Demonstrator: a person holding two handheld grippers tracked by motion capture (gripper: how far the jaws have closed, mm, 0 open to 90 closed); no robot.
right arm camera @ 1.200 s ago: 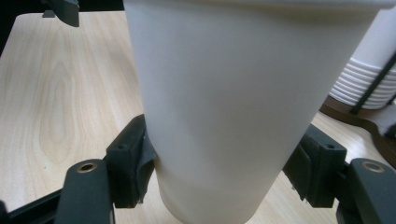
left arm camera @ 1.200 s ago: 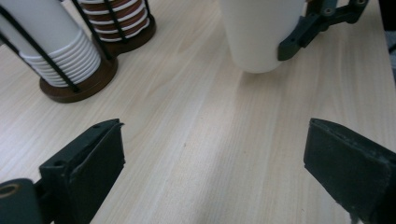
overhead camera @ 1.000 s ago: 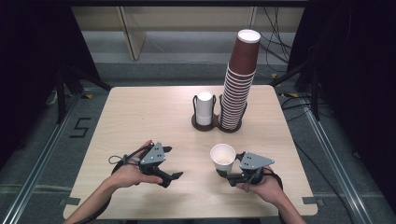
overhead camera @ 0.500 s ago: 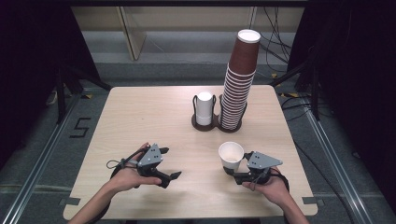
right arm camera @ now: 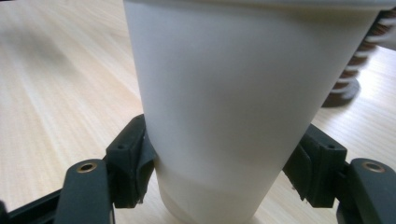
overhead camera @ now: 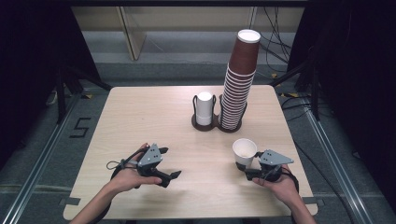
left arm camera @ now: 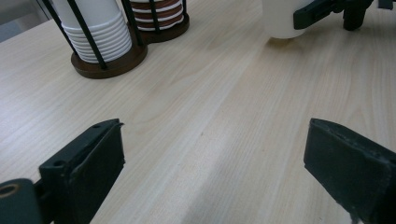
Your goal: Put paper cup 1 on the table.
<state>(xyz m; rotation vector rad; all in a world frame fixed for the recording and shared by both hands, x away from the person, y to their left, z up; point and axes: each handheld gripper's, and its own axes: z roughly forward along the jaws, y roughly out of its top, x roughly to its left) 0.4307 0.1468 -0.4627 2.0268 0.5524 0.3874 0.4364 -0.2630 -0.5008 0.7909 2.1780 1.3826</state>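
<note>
A white paper cup (overhead camera: 244, 150) stands upright at the table's front right, with my right gripper (overhead camera: 246, 166) shut on its lower wall. In the right gripper view the cup (right arm camera: 243, 93) sits between both black pads (right arm camera: 133, 163). Its base is at or just above the wood; I cannot tell which. My left gripper (overhead camera: 169, 178) rests at the front left, open, with bare table between its jaws (left arm camera: 215, 154). The left gripper view also catches the cup (left arm camera: 280, 18) and the right gripper (left arm camera: 322, 9) at the top right.
A dark wire holder (overhead camera: 205, 123) at the table's middle back holds a short stack of white cups (overhead camera: 204, 107). Beside it on the right rises a tall tower of brown cups (overhead camera: 238, 84). The table's right edge (overhead camera: 299, 158) lies close to the right hand.
The right gripper has carried the white cup to the right across the table's front. The left gripper has stayed where it was.
</note>
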